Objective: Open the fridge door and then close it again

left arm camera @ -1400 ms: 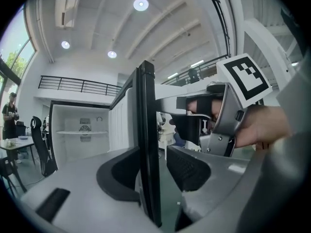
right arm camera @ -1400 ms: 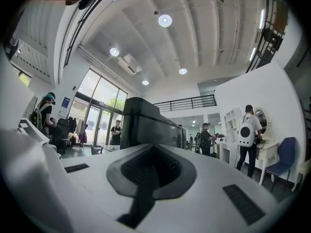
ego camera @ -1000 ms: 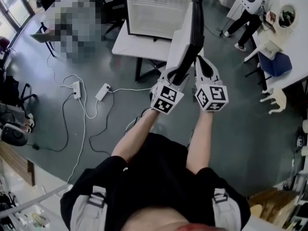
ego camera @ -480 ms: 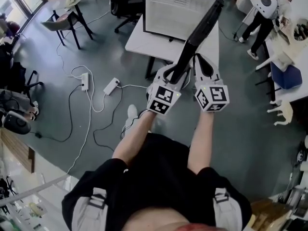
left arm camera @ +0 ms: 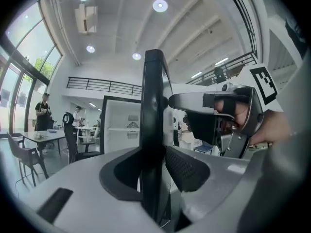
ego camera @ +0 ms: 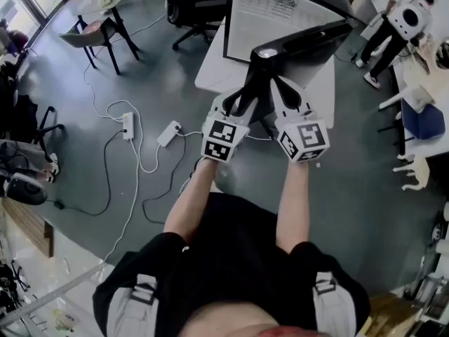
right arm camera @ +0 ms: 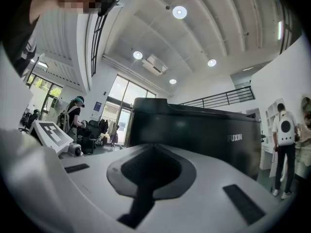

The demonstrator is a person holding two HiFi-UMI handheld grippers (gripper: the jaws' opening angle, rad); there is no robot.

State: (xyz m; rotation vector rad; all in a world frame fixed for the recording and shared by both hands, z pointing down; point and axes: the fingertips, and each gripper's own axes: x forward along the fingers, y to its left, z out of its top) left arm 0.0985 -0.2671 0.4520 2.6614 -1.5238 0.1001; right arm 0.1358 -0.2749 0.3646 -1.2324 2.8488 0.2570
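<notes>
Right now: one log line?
left gripper: shut on fridge door edge | right gripper: shut, empty | fridge: open

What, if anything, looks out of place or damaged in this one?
Nothing spilled or damaged. The fridge door stands swung open, its edge clamped in the left tongs, as the task calls for. Only untidy bit: two corded power strips sprawled loose on the floor left of the table.
</notes>
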